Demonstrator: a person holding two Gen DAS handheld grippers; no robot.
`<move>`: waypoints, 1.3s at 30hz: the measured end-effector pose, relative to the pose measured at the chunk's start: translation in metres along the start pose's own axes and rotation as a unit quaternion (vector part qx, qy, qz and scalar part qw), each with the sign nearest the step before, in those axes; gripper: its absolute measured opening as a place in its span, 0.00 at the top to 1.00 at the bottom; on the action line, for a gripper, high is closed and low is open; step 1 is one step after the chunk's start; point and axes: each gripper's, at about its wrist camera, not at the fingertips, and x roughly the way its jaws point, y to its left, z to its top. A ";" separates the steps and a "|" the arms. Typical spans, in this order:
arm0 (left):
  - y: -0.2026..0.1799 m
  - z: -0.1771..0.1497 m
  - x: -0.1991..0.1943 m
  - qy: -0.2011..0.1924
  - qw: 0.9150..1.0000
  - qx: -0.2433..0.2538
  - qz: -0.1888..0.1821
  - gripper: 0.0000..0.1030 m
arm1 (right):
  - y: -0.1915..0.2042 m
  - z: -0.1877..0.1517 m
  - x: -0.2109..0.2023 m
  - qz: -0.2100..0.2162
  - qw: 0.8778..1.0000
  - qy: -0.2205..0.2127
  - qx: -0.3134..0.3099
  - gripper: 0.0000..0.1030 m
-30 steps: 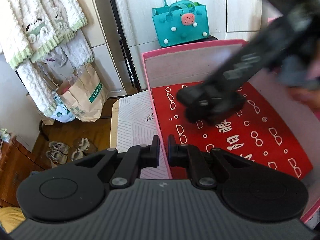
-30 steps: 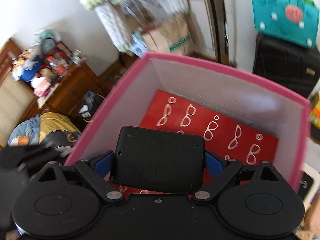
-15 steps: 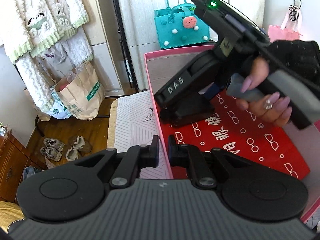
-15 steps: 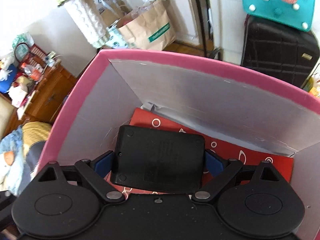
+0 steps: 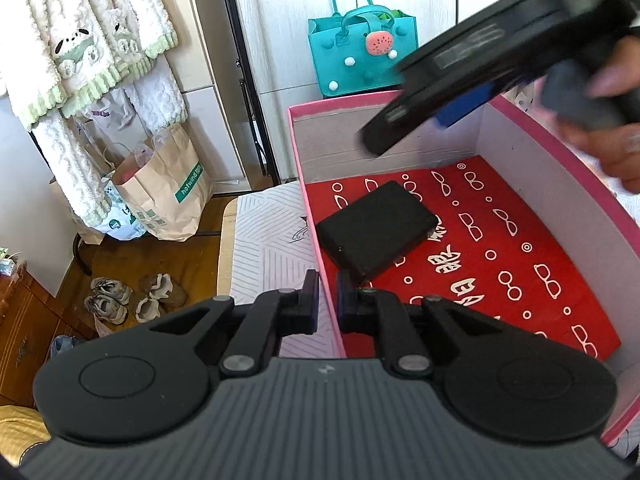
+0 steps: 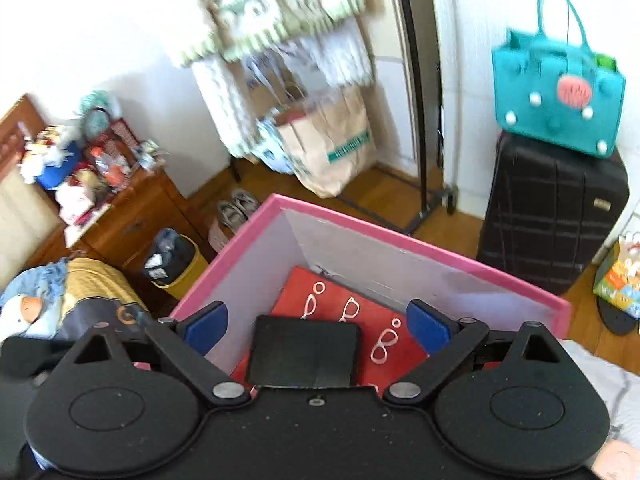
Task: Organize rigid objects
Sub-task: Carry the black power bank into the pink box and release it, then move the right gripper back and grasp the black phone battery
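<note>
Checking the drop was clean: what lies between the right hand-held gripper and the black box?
Nothing: the open right hand-held gripper hangs above the black box, only air between, per both wrist views.

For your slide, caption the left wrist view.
Left gripper pinches the pink box's wall; black case lies inside.

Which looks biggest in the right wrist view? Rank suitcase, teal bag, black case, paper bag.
1. suitcase
2. teal bag
3. paper bag and black case: look alike; the case lies nearer the camera, so unranked.

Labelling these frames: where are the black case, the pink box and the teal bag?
black case (image 5: 376, 228), left wrist view, top face
pink box (image 5: 340, 100), left wrist view, far rim
teal bag (image 6: 556, 96), right wrist view, front panel
</note>
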 end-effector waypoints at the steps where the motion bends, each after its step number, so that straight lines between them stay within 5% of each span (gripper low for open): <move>1: 0.000 0.000 0.000 0.000 1.000 -0.001 0.000 0.92 | 0.001 -0.002 -0.012 0.001 1.000 -0.007 -0.007 0.05; 7: 0.001 -0.001 -0.001 0.000 1.000 -0.005 0.000 0.92 | 0.000 -0.044 -0.076 -0.006 0.999 -0.044 -0.032 0.06; 16: -0.001 0.001 -0.001 0.003 1.000 -0.006 0.007 0.92 | -0.023 -0.123 -0.130 -0.052 0.997 -0.049 -0.035 0.26; 22: -0.002 0.000 -0.001 0.003 1.000 -0.002 0.009 0.92 | -0.026 -0.178 -0.118 -0.030 0.992 0.005 -0.121 0.28; 28: -0.001 0.001 -0.002 0.003 1.000 -0.009 0.011 0.91 | -0.049 -0.206 -0.095 -0.039 0.996 0.042 -0.062 0.28; 39: -0.002 -0.002 -0.004 -0.006 1.000 0.002 0.015 0.92 | -0.043 -0.238 -0.072 -0.103 0.993 -0.030 -0.041 0.28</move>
